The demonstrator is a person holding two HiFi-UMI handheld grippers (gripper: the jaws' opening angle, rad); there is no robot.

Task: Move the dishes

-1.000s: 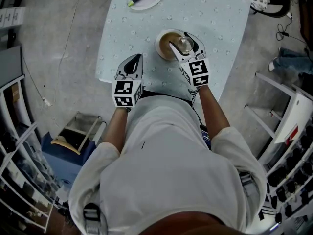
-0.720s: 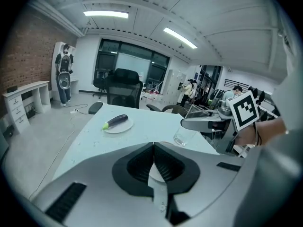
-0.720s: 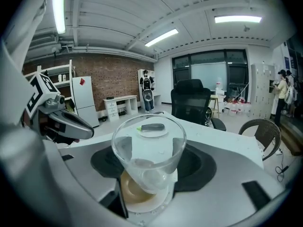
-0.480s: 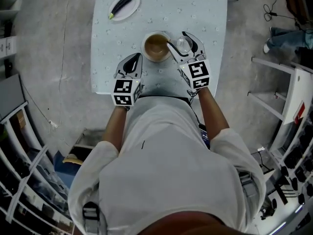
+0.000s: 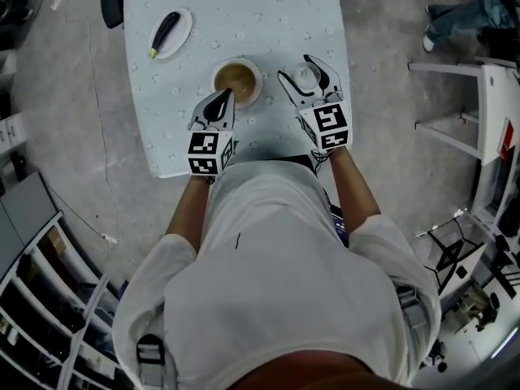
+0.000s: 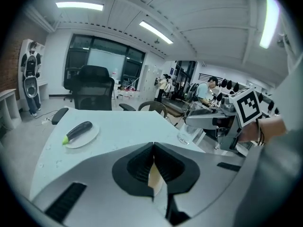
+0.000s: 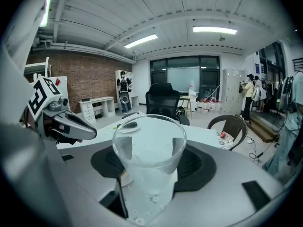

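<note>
**Bowl pinched at the table's near edge**

The bowl (image 5: 238, 80), cream-rimmed and brown inside, sits on the table (image 5: 276, 23) near its front edge. The left gripper (image 5: 220, 102) has its jaws closed on the rim. Beside it, the right gripper (image 5: 302, 71) clasps a clear glass (image 7: 150, 150). Farther off, an aubergine (image 5: 165, 29) lies on a white plate (image 5: 184, 28).

Nothing legible here — no words, brands, numbers or signs can be read.
</note>
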